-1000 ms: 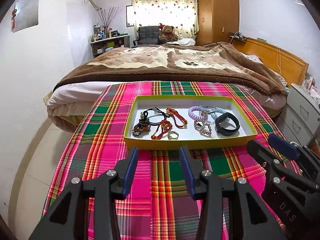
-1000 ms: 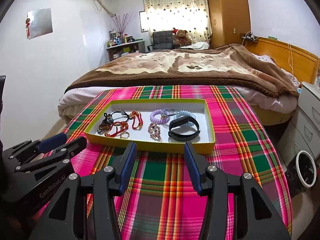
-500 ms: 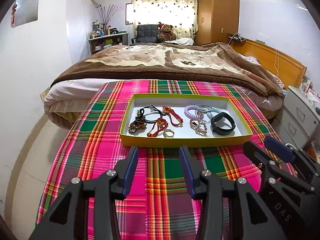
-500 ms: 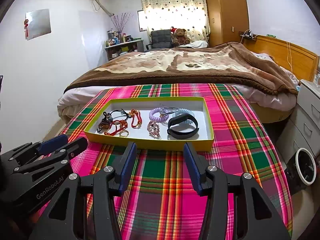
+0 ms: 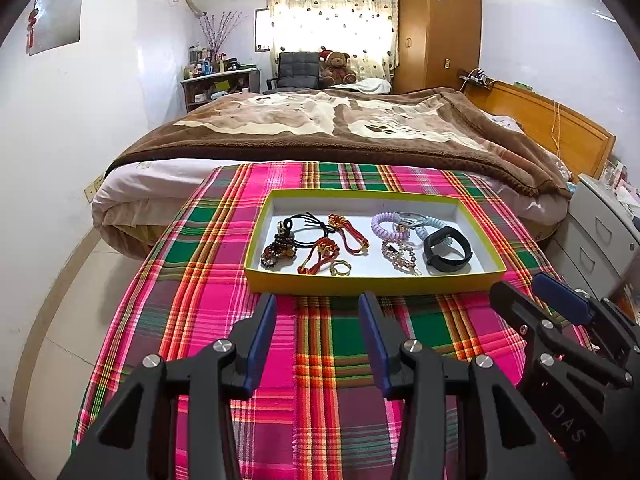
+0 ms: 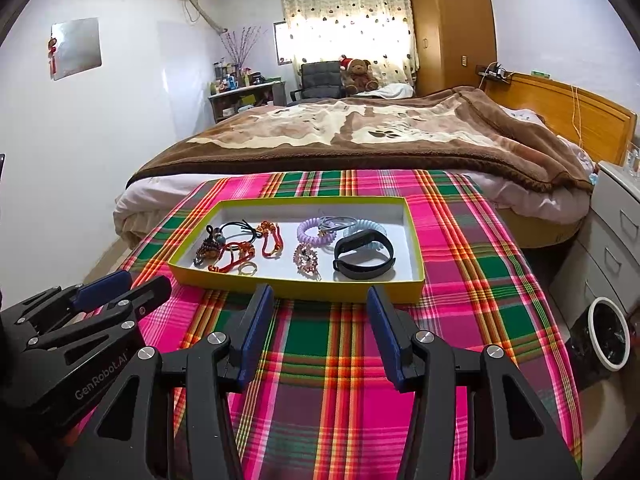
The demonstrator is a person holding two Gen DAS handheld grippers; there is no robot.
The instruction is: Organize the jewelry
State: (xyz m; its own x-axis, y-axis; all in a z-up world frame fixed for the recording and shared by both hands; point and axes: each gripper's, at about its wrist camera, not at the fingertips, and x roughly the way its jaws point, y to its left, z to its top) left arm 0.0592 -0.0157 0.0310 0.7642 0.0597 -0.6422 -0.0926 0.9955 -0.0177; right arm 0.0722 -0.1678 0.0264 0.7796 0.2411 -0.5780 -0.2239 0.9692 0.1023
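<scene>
hovering above the near part of a plaid cloth (image 5: pixel 224 320), the left gripper (image 5: pixel 318 302) has its blue-padded jaws spread wide with nothing between them. it sits just short of the front wall of a shallow yellow-green tray (image 5: pixel 372 282) with a white floor, which rests on the cloth in front of a bed (image 5: pixel 320 128) under a brown blanket.

inside the tray, from the left: a dark beaded bracelet (image 5: pixel 278 250), then a black cord (image 5: pixel 310 226) looping behind it, a red knotted cord (image 5: pixel 318 256) with a small gold ring (image 5: pixel 341 267) at its near end, and a second red cord (image 5: pixel 352 234) just beyond. further right lie a purple coil hair tie (image 5: pixel 386 226), a thin clear bangle (image 5: pixel 410 218) and a pale blue coil tie (image 5: pixel 428 226) bunched together at the back, a pinkish beaded piece (image 5: pixel 400 256) in front of them, and a black wristband (image 5: pixel 447 249) nearest the right wall. the pieces on each side touch or overlap one another.

the right gripper (image 6: pixel 320 304) hangs over the cloth on the right, also near the tray's front wall, jaws wide apart and empty. each gripper shows at the edge of the other's view, side by side and apart. a white bin (image 6: pixel 610 334) stands on the floor at the far right.
</scene>
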